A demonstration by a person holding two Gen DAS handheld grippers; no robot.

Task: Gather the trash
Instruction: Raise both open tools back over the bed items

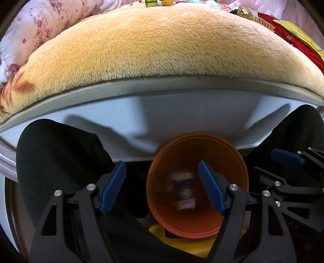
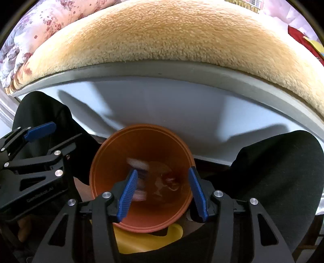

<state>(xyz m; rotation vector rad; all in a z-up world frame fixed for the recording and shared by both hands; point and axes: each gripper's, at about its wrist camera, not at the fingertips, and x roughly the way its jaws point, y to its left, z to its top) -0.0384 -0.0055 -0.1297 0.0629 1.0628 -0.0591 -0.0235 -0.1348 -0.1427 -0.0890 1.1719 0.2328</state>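
An orange bin (image 1: pixel 197 184) stands on the floor between two black-clad knees, in front of a bed. A blurred piece of trash (image 1: pixel 183 189) with dark and pale bands is inside it. My left gripper (image 1: pixel 162 187) is open and empty, its right finger over the bin's mouth. My right gripper (image 2: pixel 162 192) is open and empty above the bin (image 2: pixel 141 176), with the blurred trash (image 2: pixel 139 182) showing behind its left finger. It shows at the right edge of the left wrist view (image 1: pixel 287 159).
A tan fleece blanket (image 1: pixel 162 46) covers the bed, with a grey frame edge (image 1: pixel 162 85) below it. A floral quilt (image 1: pixel 30 30) lies at the left, small toys (image 1: pixel 160 2) and red cloth (image 1: pixel 299 42) at the far side. A yellow object (image 2: pixel 141 240) lies under the bin.
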